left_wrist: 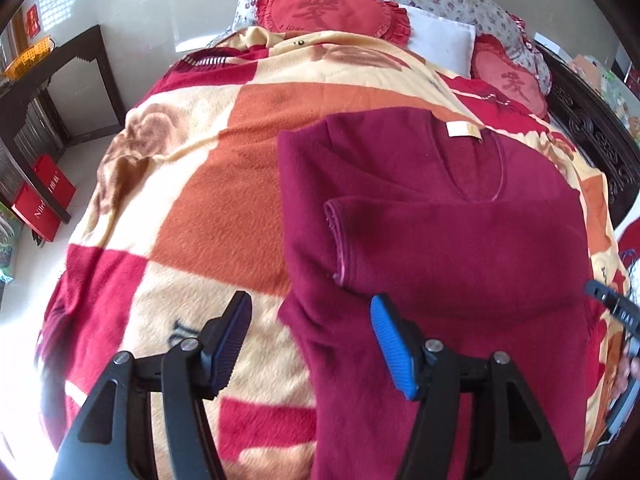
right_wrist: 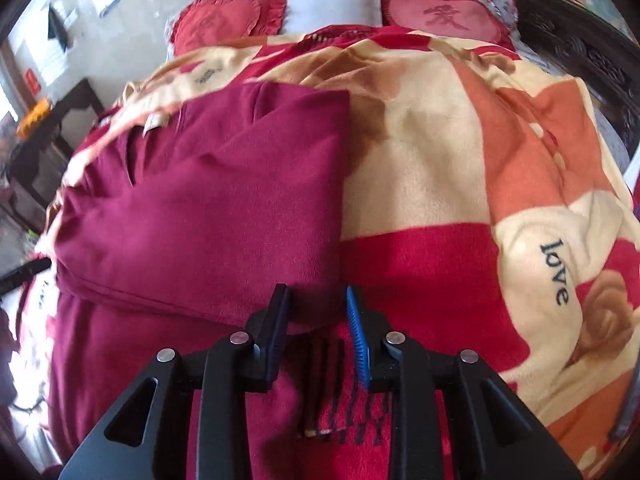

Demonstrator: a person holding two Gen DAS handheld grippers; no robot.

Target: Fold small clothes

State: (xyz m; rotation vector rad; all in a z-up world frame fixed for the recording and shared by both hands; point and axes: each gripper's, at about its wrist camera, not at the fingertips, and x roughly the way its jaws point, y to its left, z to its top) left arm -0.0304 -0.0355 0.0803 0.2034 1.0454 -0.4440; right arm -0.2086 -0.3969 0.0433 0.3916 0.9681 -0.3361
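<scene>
- The maroon fleece top (left_wrist: 440, 208) lies on the checked blanket (left_wrist: 208, 168) of the bed, collar at the far end, its sleeves already turned in across the chest; the hem end trails toward the near edge.
- The left gripper (left_wrist: 310, 344) hovers over the top's near left edge, jaws spread wide and holding nothing.
- The right gripper (right_wrist: 318, 332) sits at the near right corner of the folded part, jaws partly apart; no cloth looks pinched.
- Likely next: fold hem to collar. Pinch both near corners level, taking every layer.
- Lift low and carry both sides together, or the tucked sleeves (left_wrist: 400, 240) may slide out.
</scene>
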